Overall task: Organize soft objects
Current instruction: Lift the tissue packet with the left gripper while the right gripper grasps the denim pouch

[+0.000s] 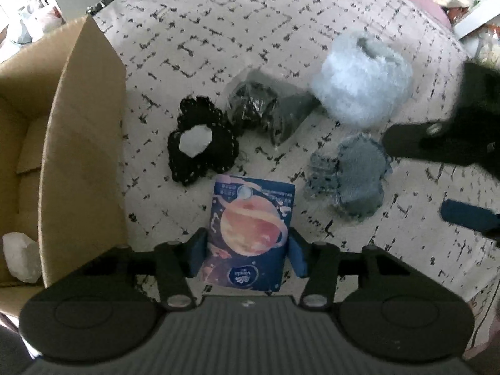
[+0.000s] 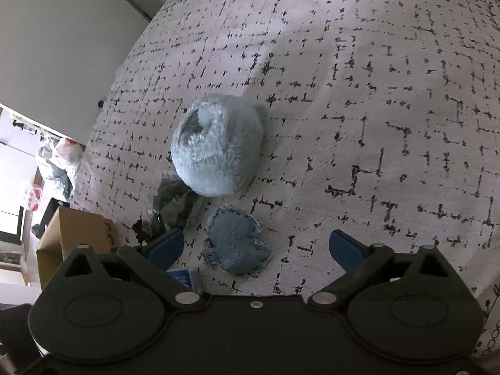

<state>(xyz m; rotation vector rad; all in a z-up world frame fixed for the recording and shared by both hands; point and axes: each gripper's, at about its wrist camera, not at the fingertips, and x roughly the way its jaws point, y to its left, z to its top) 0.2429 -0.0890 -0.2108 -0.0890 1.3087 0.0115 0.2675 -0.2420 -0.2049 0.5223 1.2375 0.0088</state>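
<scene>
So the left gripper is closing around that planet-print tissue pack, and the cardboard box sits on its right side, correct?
Not quite. In the left wrist view the left gripper does straddle the planet-print tissue pack, but the cardboard box sits on its left side, not its right.

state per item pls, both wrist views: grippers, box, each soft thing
left gripper: fingers flank the tissue pack; contact unclear
right gripper: open, above the rug
tissue pack: flat on rug
cardboard box: open; white item inside
black scrunchie: on rug
bagged dark item: on rug, in clear plastic
fluffy blue plush: on rug
denim scrunchie: on rug
</scene>
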